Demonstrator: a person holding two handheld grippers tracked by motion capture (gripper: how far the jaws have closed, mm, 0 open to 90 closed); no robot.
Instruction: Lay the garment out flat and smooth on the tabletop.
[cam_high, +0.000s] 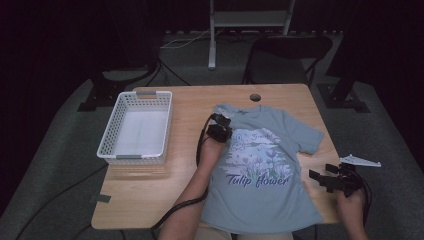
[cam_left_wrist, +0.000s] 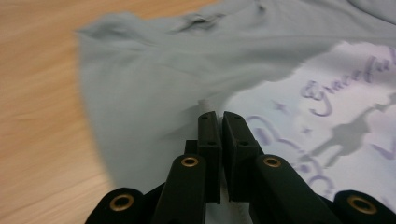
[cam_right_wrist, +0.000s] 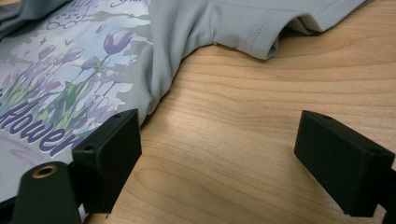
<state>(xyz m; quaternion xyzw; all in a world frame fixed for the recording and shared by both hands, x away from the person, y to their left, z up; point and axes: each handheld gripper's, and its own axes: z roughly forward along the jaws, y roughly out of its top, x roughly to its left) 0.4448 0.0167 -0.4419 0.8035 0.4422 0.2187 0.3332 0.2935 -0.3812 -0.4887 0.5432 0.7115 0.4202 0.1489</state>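
left hand-held gripper (cam_high: 220, 121) clenched on t-shirt (cam_high: 260, 170) | right hand-held gripper (cam_high: 325, 176) released | basket (cam_high: 136, 128) well apart

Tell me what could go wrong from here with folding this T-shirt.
The left claw is shut on the T-shirt, seemingly on a small pinch of fabric, so the cloth may slip out when lifted. The shirt's bottom hem hangs over the near edge of the table, so a pull toward the person could drag it off. The right claw is open over bare wood beside the shirt's side edge; closing there would likely miss the fabric.
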